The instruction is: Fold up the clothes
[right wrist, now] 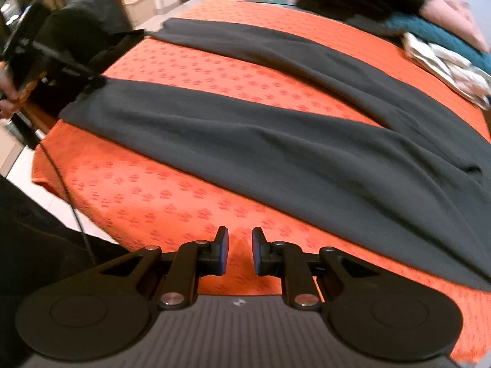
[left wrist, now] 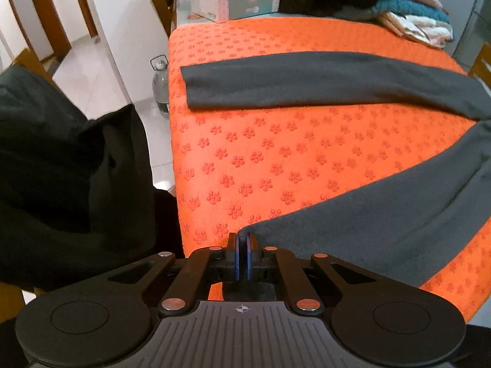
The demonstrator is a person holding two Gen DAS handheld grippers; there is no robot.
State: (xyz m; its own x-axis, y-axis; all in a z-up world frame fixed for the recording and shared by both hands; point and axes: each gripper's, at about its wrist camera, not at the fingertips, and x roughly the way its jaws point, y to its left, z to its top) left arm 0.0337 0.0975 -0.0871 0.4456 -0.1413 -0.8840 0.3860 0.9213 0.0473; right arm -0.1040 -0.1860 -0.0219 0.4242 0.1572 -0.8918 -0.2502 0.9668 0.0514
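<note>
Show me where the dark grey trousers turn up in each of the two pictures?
Left wrist view: trousers, one leg across the upper middle, the other from the right edge down to the bottom centre.
Right wrist view: trousers, two legs spreading from the right toward the upper left.
Shared landmark: the orange cloth beneath.

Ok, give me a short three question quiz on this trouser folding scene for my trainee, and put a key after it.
1. True or false: the left tongs are clamped on a hem of the dark grey trousers.
2. What lies between the right tongs? A) trouser fabric B) nothing, just the orange tablecloth below C) a towel
3. Fill in: the two trouser legs lie spread ____ on the cloth.

Key: 1 true; 2 B; 3 apart.
</note>
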